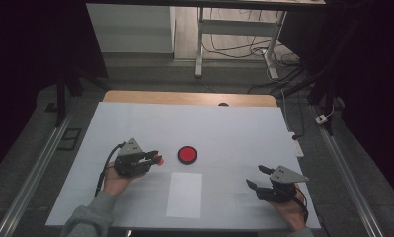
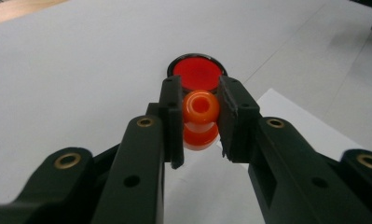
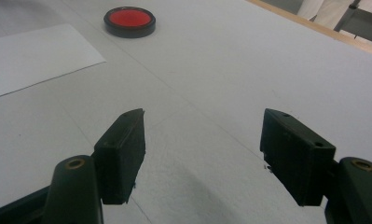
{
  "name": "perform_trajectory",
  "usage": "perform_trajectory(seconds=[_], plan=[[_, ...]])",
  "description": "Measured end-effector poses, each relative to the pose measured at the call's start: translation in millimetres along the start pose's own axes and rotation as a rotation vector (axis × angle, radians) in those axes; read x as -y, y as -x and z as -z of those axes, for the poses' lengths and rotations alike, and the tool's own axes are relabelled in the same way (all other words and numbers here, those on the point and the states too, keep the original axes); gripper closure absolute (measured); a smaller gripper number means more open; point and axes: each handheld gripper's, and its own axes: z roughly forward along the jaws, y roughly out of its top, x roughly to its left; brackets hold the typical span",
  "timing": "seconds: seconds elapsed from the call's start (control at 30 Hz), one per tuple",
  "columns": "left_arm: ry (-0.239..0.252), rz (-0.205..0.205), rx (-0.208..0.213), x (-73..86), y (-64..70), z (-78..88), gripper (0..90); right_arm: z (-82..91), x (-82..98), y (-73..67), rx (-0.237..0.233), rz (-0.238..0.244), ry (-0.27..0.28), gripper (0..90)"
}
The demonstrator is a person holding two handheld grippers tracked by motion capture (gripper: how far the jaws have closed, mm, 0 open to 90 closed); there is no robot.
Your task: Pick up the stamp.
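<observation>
Orange spool (image 2: 200, 120) sits clamped between my left gripper's (image 2: 200, 122) jaws, held just short of the red disc (image 2: 197, 72) on the white table (image 1: 244, 133). My right gripper (image 3: 203, 158) rests apart, jaws spread wide with nothing between them, near a paper sheet (image 1: 184, 195).

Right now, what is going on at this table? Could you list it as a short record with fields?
held thing: small orange stamp-like piece
holder: left gripper, jaws shut on the piece
target nearby: round red pad in a black rim, just beyond the piece
other hand: right gripper, jaws open, nothing between them, near the table's right edge
paper: white sheet lying flat in front of the pad
surface: white table
</observation>
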Motion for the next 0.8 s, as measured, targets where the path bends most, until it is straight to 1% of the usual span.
perform_trajectory(seconds=[0.03,0.17,0.23,0.27,0.37,0.5,0.57,0.67,0.73,0.8], plan=[[0.011,0.001,0.006,-1.9,1.7,1.4,72.2,-0.1,0.0,0.0,0.0,0.0,0.0,30.3],[0.027,-0.007,0.017,-5.6,5.3,3.7,72.2,-0.3,-0.1,-0.1,-0.002,0.002,0.0,30.4],[0.043,-0.015,0.032,-9.3,8.2,5.3,72.2,-0.3,-0.1,0.2,0.001,-0.001,0.0,30.4],[0.043,-0.015,0.032,-9.3,8.2,5.3,72.2,-0.6,0.0,0.7,-0.003,-0.007,0.004,30.4],[0.054,-0.017,0.05,-11.1,10.3,5.4,72.2,-1.0,0.3,1.5,0.0,-0.012,0.002,30.4],[0.052,-0.024,0.065,-12.0,12.1,3.5,72.2,-1.7,0.8,2.0,0.002,-0.016,0.007,30.4],[0.058,-0.017,0.074,-12.2,12.8,2.9,72.2,-1.5,0.3,2.6,0.007,-0.015,0.003,30.4],[0.065,-0.008,0.096,-12.8,14.4,1.4,72.2,-2.0,-0.1,3.3,0.008,-0.021,0.007,30.4],[0.068,-0.011,0.109,-13.3,16.3,0.5,72.2,-3.0,-0.9,2.3,0.007,-0.025,0.006,30.4],[0.071,-0.014,0.126,-14.5,19.6,-0.3,72.2,-3.7,-1.3,0.7,0.007,-0.016,0.003,30.4]])
